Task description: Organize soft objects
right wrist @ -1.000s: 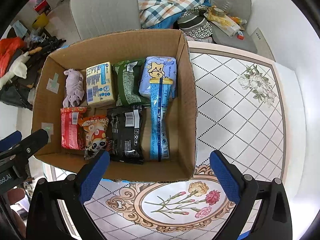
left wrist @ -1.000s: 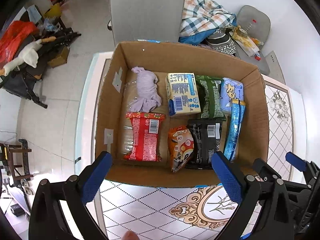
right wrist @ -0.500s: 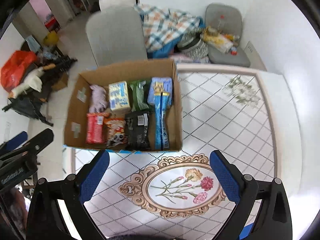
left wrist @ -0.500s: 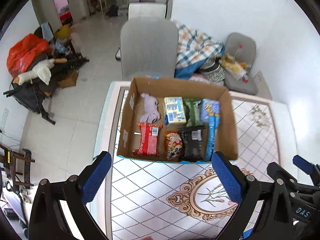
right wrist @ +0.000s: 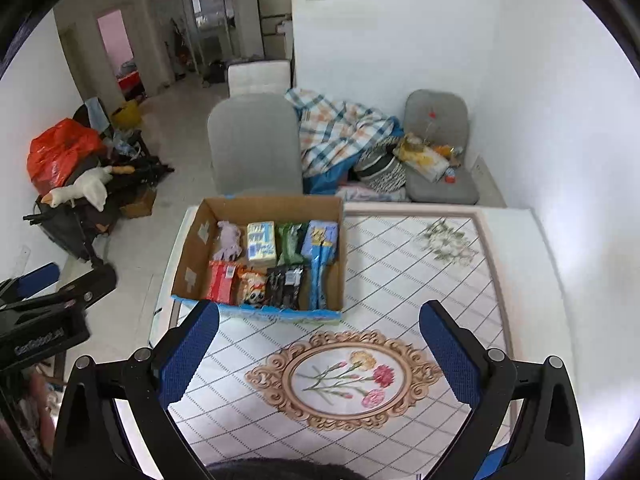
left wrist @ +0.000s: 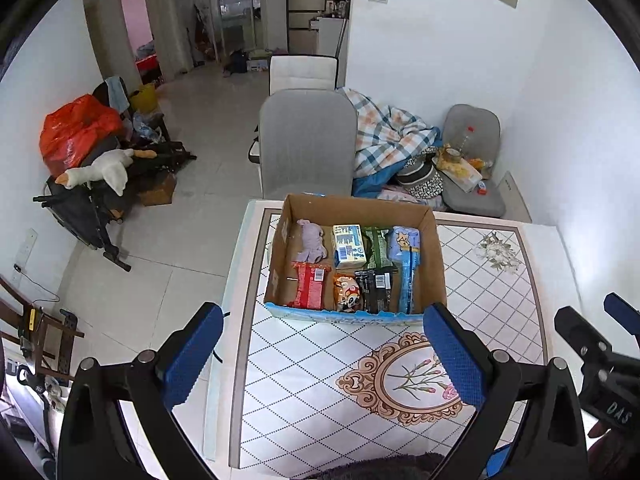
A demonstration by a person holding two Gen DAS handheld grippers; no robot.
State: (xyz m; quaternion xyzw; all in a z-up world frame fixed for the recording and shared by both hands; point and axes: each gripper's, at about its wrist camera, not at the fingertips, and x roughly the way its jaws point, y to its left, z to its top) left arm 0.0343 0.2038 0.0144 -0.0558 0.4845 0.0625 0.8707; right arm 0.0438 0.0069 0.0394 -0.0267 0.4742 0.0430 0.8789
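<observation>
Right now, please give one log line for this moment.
left tongs: open, empty | right tongs: open, empty | box: packed, on table

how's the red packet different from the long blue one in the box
The red packet is short and broad, at the front left of the cardboard box. The long blue packet is narrow, along the right wall, its far end overlapping another blue pack. Both lie flat, untouched.

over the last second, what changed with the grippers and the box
Both the left gripper and the right gripper pulled up and back from the brown cardboard box, which looks smaller as more of the room shows. Both are open and empty. The packets and the lilac soft toy inside kept their places.
</observation>
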